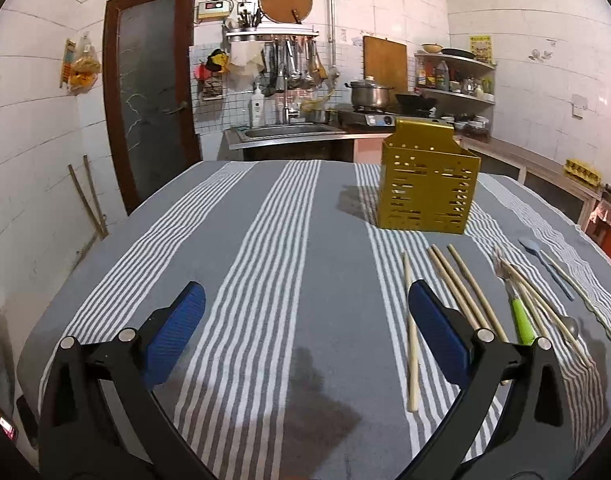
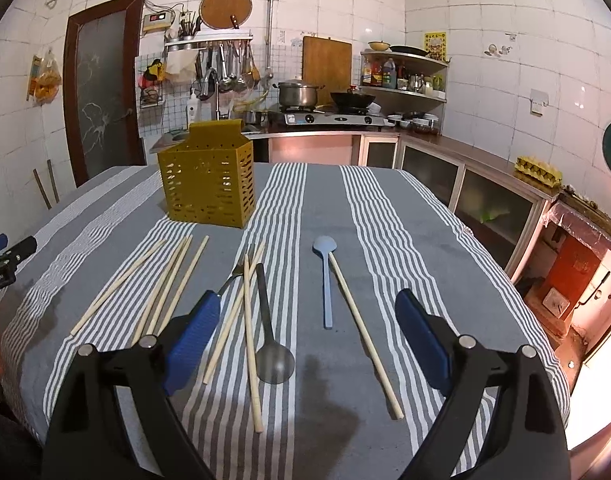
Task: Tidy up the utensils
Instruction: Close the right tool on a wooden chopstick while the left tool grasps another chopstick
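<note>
Several utensils lie loose on the striped tablecloth (image 2: 329, 200), in front of the perforated yellow holder (image 2: 207, 184), which stands upright toward the far side and looks empty as far as we can see through its holes. We hold both tongs open and empty: the left gripper (image 1: 305, 304) hovers over bare cloth with one chopstick (image 1: 411, 344) just beside its right finger, and the right gripper (image 2: 307, 320) hangs above the middle of the spread.

We judge the wooden chopsticks (image 2: 169, 284) to be light, stiff and round, so they will likely roll or pivot if we pinch them near an end; taking each near its middle, across its length, should keep it level. Some lie crossed over the green-handled fork (image 1: 521, 316), so lifting one may drag its neighbours.

We expect the metal spoon (image 2: 271, 332) to be the heaviest and slickest piece, bowl-heavy, so a hold on the handle close to the bowl seems safest. The blue spoon (image 2: 326, 280) looks like light plastic, flat and low against the cloth, touching or nearly touching a lone chopstick (image 2: 363, 332); the pads must come down close to the fabric without snagging it. Nothing here seems fragile.
</note>
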A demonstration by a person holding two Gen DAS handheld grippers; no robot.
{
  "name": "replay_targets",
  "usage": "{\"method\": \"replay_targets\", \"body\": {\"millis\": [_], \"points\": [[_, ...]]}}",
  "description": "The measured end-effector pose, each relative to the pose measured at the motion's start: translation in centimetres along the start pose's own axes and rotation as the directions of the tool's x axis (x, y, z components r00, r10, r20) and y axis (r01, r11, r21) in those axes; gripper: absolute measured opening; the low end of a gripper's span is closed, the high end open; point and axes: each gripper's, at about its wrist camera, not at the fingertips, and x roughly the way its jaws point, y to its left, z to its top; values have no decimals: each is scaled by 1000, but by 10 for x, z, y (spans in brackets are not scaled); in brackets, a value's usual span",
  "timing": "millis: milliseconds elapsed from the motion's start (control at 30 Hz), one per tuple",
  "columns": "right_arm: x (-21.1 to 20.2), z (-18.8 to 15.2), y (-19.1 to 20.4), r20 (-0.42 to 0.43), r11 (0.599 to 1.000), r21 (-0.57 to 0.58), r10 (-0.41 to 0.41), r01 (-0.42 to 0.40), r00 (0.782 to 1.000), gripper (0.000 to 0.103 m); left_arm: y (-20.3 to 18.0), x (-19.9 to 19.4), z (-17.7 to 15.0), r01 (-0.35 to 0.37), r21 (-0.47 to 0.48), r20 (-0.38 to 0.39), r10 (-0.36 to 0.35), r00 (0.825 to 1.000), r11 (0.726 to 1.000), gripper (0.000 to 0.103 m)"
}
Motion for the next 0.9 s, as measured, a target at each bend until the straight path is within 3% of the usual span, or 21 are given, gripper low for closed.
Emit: {"method": "replay_targets", "body": {"millis": [100,200,333,533,667,900], "points": [[6,-1,1,-22,1000,-2,9,-9,1000,80,0,3,1,19,-9,-9,-19,1000,1000,98],[19,-2,4,-62,999,-5,33,-33,998,63,-2,12,1,37,-26,-28,-38,999,999,98],[41,-4,12,-116,997,5,75,-75,990,59,-12,28,2,47,8,-50,-46,998,999,98],[81,-5,26,-205,992,8,127,-128,971,46,-31,58,0,88,62,-143,-78,987,994,98],[106,-4,37,-262,990,-4,138,-144,955,42,-40,79,0,102,81,-203,-84,976,991,97],[140,-6,49,-346,990,-51,109,-135,932,29,-54,118,-3,137,122,-317,-92,944,983,83]]}}
